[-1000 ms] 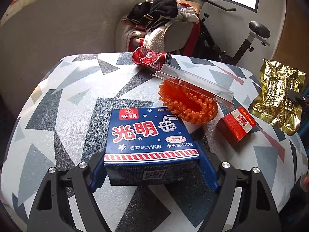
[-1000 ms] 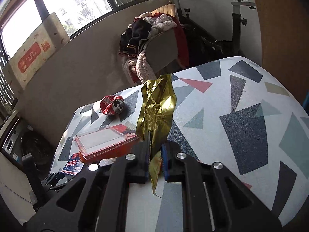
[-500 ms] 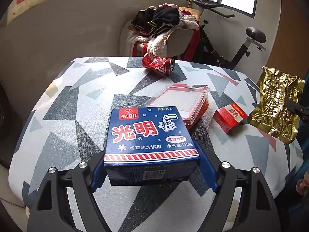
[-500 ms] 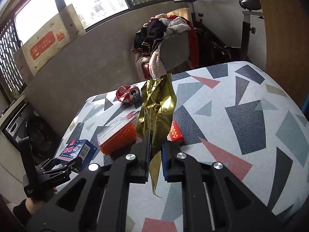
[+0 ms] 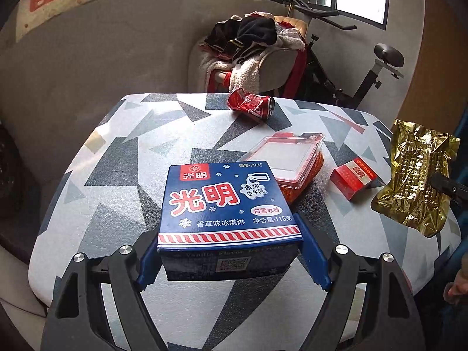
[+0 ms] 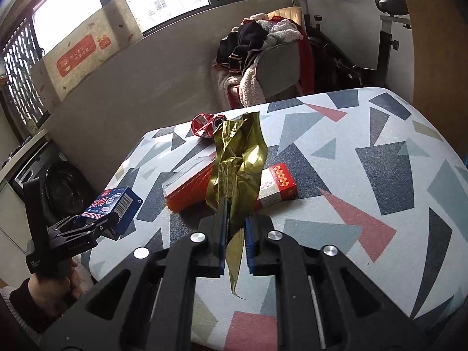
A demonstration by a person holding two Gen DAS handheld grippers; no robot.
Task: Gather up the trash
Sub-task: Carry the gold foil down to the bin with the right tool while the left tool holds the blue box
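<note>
The bench (image 5: 122, 158), with its cloth of grey and red triangles, fills the middle of both views, and three pieces of trash lie on it, none of them collected yet. Largest is the clear-lidded orange tray (image 5: 292, 158), right of centre in the left wrist view. Next comes the crushed red can (image 5: 251, 106) at the far edge, in the upper middle of the frame. Smallest is the red carton (image 5: 352, 178), just to the right of the tray.

Two pieces are already off the surface. The left tongs (image 5: 231, 259) are clamped wide on the blue ice cream box (image 5: 228, 204), which sits level at the bottom centre of that view, raised clear of the bench (the right wrist view shows it at lower left, out past the bench edge). The right tongs (image 6: 236, 247) are pressed together on the gold foil wrapper (image 6: 238, 163), which stands up crumpled above them in the middle of the frame.

No bin or bag shows in either view, so by my reading the job is under halfway: both held pieces need dropping off, then three more pickups.
</note>
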